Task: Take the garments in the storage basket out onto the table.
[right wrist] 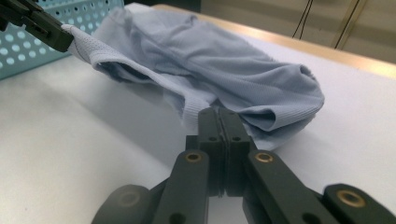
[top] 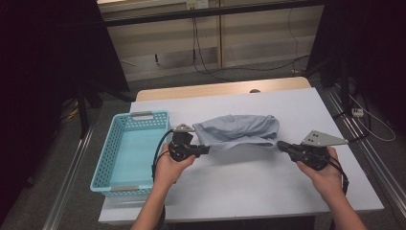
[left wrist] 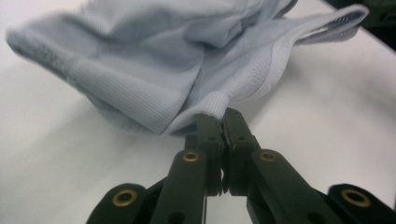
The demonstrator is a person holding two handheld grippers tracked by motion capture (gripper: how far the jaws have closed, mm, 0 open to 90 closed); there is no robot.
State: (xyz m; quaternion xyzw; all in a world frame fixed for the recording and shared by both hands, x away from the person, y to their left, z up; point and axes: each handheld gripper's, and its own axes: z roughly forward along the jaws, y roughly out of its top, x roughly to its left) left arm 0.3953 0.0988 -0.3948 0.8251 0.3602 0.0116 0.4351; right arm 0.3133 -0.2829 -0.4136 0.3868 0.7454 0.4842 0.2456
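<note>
Now both tongs (top: 207,149) (top: 280,145) point inward, each pinching the grey garment (top: 239,128).

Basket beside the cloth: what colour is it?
Light turquoise basket with perforated walls, clearest in the high view.

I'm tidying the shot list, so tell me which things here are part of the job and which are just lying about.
In the job: grey garment, pinched at its edge by left gripper and right gripper; likely the blue basket.
Lying about: cables on the floor beyond the table.
</note>
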